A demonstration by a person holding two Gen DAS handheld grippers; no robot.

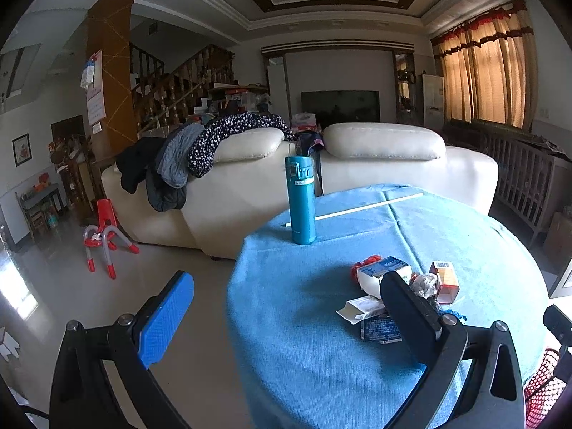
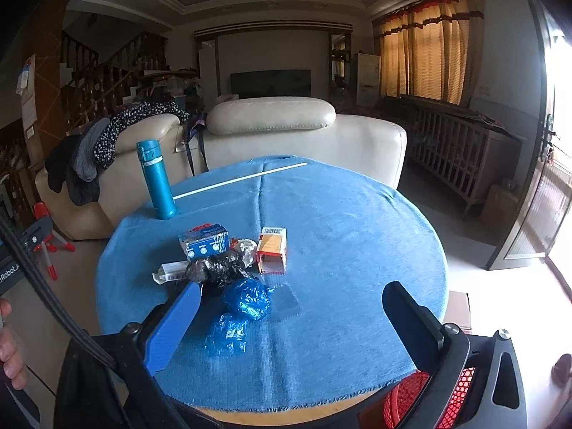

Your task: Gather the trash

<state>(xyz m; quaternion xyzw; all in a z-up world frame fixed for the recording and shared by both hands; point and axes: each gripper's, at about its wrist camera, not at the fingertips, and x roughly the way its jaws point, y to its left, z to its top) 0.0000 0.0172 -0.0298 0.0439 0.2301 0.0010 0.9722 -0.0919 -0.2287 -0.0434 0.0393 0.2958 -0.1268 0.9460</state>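
Note:
A heap of trash lies on the round table's blue cloth: a blue-and-white carton, an orange box, crumpled foil, a black plastic wad, a white flat box and two blue plastic wads. The left wrist view shows the carton, orange box and a flat blue wrapper. My right gripper is open, hovering near the table's front, just right of the blue wads. My left gripper is open at the table's left edge, holding nothing.
A teal flask stands upright at the table's far left, with a long white stick lying behind it. A red mesh basket sits below the table's near right edge. A cream sofa stands behind the table.

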